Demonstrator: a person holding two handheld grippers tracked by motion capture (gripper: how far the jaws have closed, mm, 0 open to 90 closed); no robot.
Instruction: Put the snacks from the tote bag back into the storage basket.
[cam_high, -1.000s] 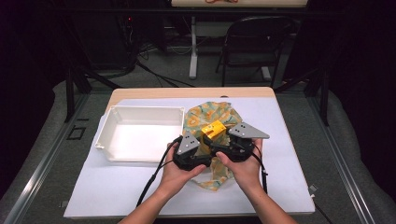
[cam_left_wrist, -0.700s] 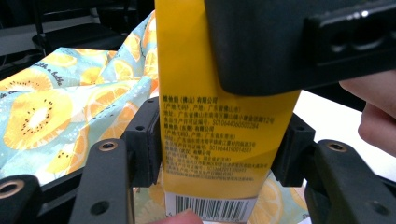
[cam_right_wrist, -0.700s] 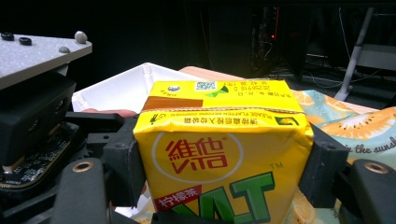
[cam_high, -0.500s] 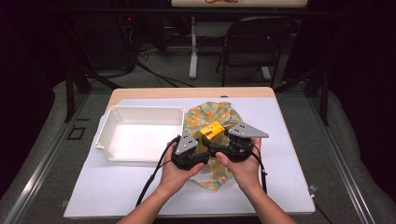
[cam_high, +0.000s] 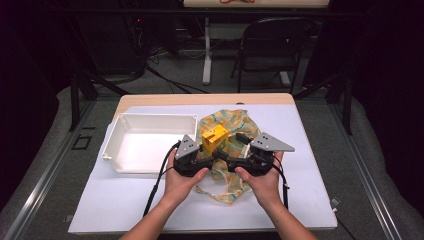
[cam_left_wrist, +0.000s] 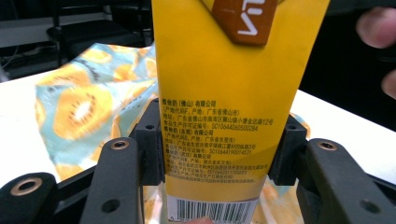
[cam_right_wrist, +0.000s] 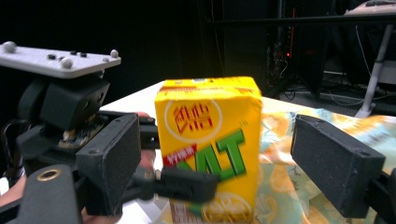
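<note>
The yellow drink carton (cam_high: 215, 139) stands upright over the kiwi-print cloth bag (cam_high: 227, 135), which lies spread on the white table cover (cam_high: 300, 200) just beside the white tray (cam_high: 145, 142). The left gripper (cam_high: 200, 159) is clamped on the carton: in the left gripper view its 2 black jaws press against the carton's (cam_left_wrist: 229, 93) opposite sides, low down near the barcode, with the bag (cam_left_wrist: 88, 102) behind it. The right gripper (cam_high: 235, 161) is spread wide and holds nothing; in the right gripper view its 2 jaws stand apart on either side of the carton (cam_right_wrist: 210, 140), clear of it, and the left gripper (cam_right_wrist: 140, 179) shows gripping the carton's lower part. Both hands sit on the near side of the bag, the left hand (cam_high: 182, 177) toward the tray, the right hand (cam_high: 260, 180) away from it. A folding chair (cam_high: 265, 50) stands on the floor beyond the far edge of the table
</note>
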